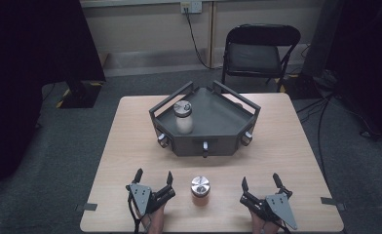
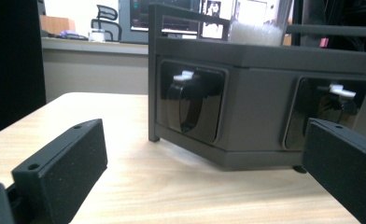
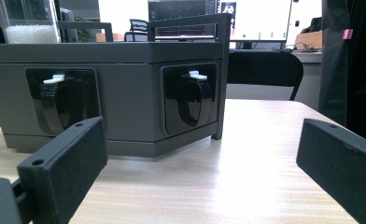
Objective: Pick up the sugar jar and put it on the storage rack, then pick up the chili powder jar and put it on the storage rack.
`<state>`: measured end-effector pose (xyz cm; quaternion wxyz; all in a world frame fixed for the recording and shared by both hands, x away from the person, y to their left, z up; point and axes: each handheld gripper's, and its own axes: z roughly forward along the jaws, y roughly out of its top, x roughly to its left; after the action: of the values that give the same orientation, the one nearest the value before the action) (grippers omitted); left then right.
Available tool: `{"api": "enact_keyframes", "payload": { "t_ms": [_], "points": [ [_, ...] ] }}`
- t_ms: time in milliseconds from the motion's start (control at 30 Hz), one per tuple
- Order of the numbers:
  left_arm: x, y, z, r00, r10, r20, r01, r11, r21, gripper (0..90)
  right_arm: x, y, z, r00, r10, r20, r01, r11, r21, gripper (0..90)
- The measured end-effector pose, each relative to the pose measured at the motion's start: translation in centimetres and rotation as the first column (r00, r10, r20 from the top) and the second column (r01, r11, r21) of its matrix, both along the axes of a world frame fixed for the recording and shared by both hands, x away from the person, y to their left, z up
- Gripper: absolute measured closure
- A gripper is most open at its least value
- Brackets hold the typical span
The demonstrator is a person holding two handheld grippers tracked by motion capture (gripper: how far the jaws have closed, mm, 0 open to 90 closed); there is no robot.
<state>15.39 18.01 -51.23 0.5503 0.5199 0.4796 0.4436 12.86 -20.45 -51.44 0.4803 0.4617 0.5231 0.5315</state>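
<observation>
Two hand-held grippers rested at the near edge of a wooden worktop [image 1: 130,126], their fingers spread wide and grasping nothing. The left gripper [image 1: 154,177] lay at the near left, the right gripper [image 1: 260,181] at the near right, well apart from each other. Between them stood a small jar [image 1: 200,190] with a shiny metal lid, upright on the worktop and touched by neither gripper.

Farther back, near the middle of the worktop, sat a dark grey tray [image 1: 218,122] with angled walls and rail handles. A second jar [image 1: 183,117], holding white grains and capped with a metal lid, stood upright inside the tray toward its left side.

The left gripper view looked across bare wood at the tray's [image 2: 260,93] near wall, where glossy black recesses held white-tipped latches. The right gripper view faced the tray's [image 3: 125,93] right corner, the white-filled jar [image 3: 29,25] rising above its rim at far left. A black folding chair [image 1: 259,51] stood beyond the worktop.
</observation>
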Motion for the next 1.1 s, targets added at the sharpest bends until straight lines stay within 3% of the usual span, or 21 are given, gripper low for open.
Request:
{"api": "enact_keyframes", "payload": {
  "t_ms": [67, 200, 933, 1100],
  "points": [
    [-0.01, -0.02, -0.14, 1.0000, 0.000, 0.009, 0.000, 1.0000, 0.006, 0.1, -0.01, 0.00, 0.00, 1.0000, 0.000, 0.000, 0.000, 1.0000, 0.000, 0.9],
    [-0.02, -0.51, -0.38, 0.9994, 0.019, 0.029, -0.020, 0.9980, 0.059, 0.2, -0.01, 0.01, 0.00, 1.0000, 0.000, 0.000, 0.000, 1.0000, 0.000, 0.9],
    [-0.08, -0.78, -0.38, 0.9989, 0.038, 0.028, -0.040, 0.9976, 0.056, 0.1, 0.00, -0.03, -0.01, 1.0000, 0.002, 0.000, -0.002, 1.0000, 0.000, 0.4],
    [-0.10, -0.87, -0.38, 0.9986, 0.044, 0.028, -0.045, 0.9974, 0.056, 0.1, 0.00, 0.10, -0.14, 0.9990, 0.037, 0.026, -0.035, 0.9969, -0.071, 0.0]
  ]
}}
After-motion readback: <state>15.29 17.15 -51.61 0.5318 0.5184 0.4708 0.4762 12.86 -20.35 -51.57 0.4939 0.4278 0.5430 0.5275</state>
